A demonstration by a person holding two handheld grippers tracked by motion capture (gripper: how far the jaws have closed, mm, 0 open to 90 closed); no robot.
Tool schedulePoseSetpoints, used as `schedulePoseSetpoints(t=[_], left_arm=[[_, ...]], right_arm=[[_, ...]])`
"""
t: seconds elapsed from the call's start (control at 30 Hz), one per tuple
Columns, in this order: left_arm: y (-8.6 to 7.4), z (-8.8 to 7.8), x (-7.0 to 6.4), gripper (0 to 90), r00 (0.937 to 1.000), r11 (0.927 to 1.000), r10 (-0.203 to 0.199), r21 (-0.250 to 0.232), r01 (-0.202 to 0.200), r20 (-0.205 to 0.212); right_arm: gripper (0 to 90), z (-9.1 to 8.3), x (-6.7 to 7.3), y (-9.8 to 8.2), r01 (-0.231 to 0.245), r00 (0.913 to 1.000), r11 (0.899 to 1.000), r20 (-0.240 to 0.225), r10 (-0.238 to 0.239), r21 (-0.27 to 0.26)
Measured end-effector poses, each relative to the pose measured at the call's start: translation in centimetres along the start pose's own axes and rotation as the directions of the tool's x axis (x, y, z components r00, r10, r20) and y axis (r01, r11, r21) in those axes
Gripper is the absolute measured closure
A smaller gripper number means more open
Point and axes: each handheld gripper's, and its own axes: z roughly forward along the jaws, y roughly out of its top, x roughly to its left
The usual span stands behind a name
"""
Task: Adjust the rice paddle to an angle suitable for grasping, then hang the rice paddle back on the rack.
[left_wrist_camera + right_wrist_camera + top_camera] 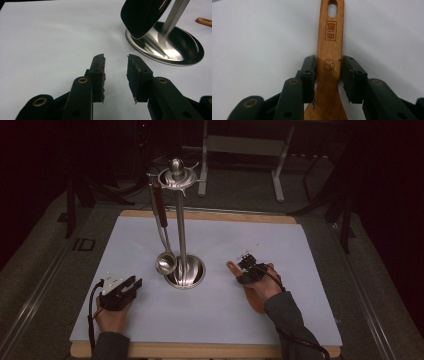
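We see a worktop (210, 320) covered with a white sheet, its wooden edge showing front and back. Near its middle stands a steel utensil stand (182, 235), a tall pole on a round dished base, with a ladle (164, 240) hanging from the top ring, its bowl just above the base on the left. To the right of the base, apart from it, lies a wooden spatula (330, 50) flat on the sheet, its handle with the hanging hole pointing away from the person and its broad blade toward them. Our right gripper (327, 72) straddles the spatula's neck, a pad at each edge, closed on the wood. Our left gripper (115, 75) rests low on the worktop at front left, well apart from the spatula; its jaws stand apart with nothing between them, pointing toward the stand's base.
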Motion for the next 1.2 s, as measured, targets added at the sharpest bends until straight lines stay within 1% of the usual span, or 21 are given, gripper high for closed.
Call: schedulePoseSetpoints(t=[0.07, 0.23, 0.3, 0.37, 0.47, 0.6, 0.8, 0.83, 0.97, 1.0, 1.1, 1.17, 1.2], left_arm=[[0.0, 0.0, 0.0, 67.3, 1.0, 1.0, -0.001, -0.002, 0.001, 0.0], [0.0, 0.0, 0.0, 67.4, 1.0, 1.0, -0.004, -0.002, 0.004, 0.0], [0.0, 0.0, 0.0, 67.4, 1.0, 1.0, -0.004, -0.002, 0.004, 0.0], [0.0, 0.0, 0.0, 67.3, 1.0, 1.0, -0.001, 0.0, 0.001, -0.001], [0.0, 0.0, 0.0, 67.3, 1.0, 1.0, 0.0, 0.0, 0.0, -0.001], [0.0, 0.0, 0.0, 67.3, 1.0, 1.0, 0.001, 0.0, -0.001, -0.001], [0.0, 0.0, 0.0, 67.3, 1.0, 1.0, 0.001, 0.0, -0.001, -0.001], [0.0, 0.0, 0.0, 67.3, 1.0, 1.0, 0.001, 0.0, -0.001, -0.001], [0.0, 0.0, 0.0, 67.3, 1.0, 1.0, 0.002, 0.001, -0.002, -0.001], [0.0, 0.0, 0.0, 67.3, 1.0, 1.0, 0.003, 0.001, -0.003, -0.002], [0.0, 0.0, 0.0, 67.3, 1.0, 1.0, 0.004, 0.002, -0.004, -0.002], [0.0, 0.0, 0.0, 67.3, 1.0, 1.0, 0.005, 0.001, -0.005, -0.002], [0.0, 0.0, 0.0, 67.3, 1.0, 1.0, 0.003, 0.0, -0.003, -0.002]], right_arm=[[62.1, 0.0, 0.0, 0.4, 0.01, 0.9999, 1.0, 0.003, -0.01, 0.025], [61.3, 0.1, -0.4, 1.3, 0.032, 0.9993, 0.995, -0.019, -0.031, 0.091], [61.4, 0.1, -0.4, 1.5, 0.039, 0.999, 0.993, -0.025, -0.037, 0.109], [62.0, 0.1, -0.4, 1.8, 0.055, 0.9983, 0.991, -0.025, -0.053, 0.118], [61.9, 0.0, -0.3, 2.1, 0.068, 0.9974, 0.989, -0.031, -0.065, 0.129], [61.6, -0.1, -0.3, 2.5, 0.077, 0.9967, 0.986, -0.035, -0.073, 0.151], [61.2, 0.3, -0.6, 2.5, 0.078, 0.9961, 0.976, -0.055, -0.069, 0.201], [61.3, 0.3, -0.6, 2.5, 0.075, 0.9963, 0.977, -0.056, -0.065, 0.2], [61.7, 0.5, -0.6, 2.7, 0.082, 0.9961, 0.977, -0.05, -0.073, 0.195], [61.8, 0.5, -0.5, 2.8, 0.075, 0.9967, 0.977, -0.046, -0.067, 0.2], [64.1, 0.5, -0.2, 3.0, 0.091, 0.9958, 0.973, -0.031, -0.086, 0.211], [66.1, 0.5, 0.1, 3.1, 0.09, 0.9959, 0.971, -0.023, -0.088, 0.222], [66.2, 0.5, 0.2, 3.1, 0.1, 0.995, 0.97, -0.017, -0.099, 0.222]])
